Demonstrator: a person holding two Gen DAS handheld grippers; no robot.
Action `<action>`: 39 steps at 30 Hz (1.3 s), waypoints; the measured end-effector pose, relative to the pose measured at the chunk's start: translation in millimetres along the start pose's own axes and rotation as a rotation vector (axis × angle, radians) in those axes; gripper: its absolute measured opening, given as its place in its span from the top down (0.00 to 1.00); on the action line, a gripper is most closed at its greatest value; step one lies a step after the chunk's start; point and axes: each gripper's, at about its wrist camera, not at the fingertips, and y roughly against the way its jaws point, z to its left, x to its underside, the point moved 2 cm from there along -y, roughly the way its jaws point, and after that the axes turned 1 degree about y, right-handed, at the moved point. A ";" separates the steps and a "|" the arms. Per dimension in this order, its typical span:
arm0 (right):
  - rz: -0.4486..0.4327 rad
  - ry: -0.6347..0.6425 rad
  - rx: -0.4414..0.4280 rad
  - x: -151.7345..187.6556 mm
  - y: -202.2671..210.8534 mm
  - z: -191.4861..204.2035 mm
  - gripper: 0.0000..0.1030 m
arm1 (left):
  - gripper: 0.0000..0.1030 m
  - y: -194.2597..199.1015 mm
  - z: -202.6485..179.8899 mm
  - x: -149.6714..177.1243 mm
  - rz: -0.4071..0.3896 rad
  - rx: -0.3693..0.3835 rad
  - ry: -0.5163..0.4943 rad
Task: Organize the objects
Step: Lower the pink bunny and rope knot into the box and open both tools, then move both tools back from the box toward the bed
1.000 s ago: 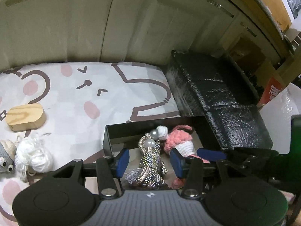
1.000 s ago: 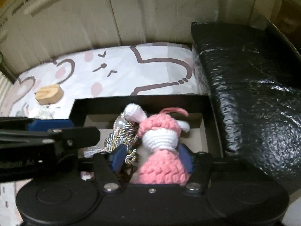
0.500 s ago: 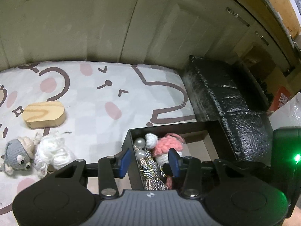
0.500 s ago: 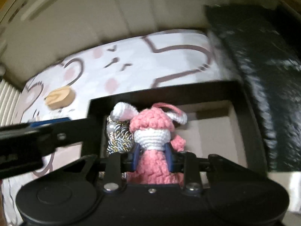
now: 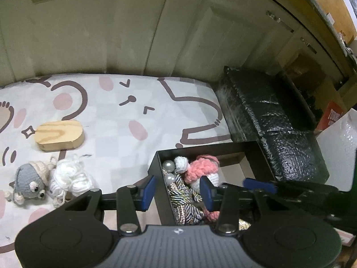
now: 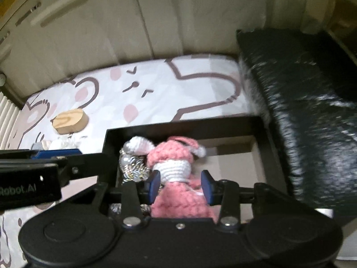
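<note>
Black open-top box sits on the cartoon-print sheet, right side hard against a black wrapped block. Inside, packed toward the box's left wall: a pink crochet bunny with white face and ears, and beside it a metallic braided cord with pearl beads. The right half of the box floor is bare cardboard.

Outside the box, on the sheet to the left: a wooden oval block, a white yarn bundle, and a grey crochet mouse touching the yarn.

Right gripper reaches into the box from the near side; its blue pads flank the bunny's body, jaws parted, the left pad at the doll's side, a sliver of gap at the right pad. Grip not firm.

Left gripper hangs over the box's near-left corner, jaws spread wide, straddling the left wall, holding nothing.
</note>
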 end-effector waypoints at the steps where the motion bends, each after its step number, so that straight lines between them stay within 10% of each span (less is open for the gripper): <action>1: -0.004 -0.005 0.008 0.8 4.5 -2.6 0.60 | 0.57 2.8 0.1 0.1 0.001 -0.003 -0.004; 17: -0.137 -0.102 0.048 13.9 84.8 -25.1 0.56 | 0.50 41.8 -1.8 13.3 -0.007 -0.052 -0.072; 29: -0.171 -0.060 0.149 26.8 115.4 -18.4 0.27 | 0.11 64.2 -0.4 24.6 -0.058 -0.105 -0.108; 39: -0.194 -0.070 0.175 37.2 124.4 -24.2 0.01 | 0.00 72.9 1.9 31.7 -0.081 -0.109 -0.120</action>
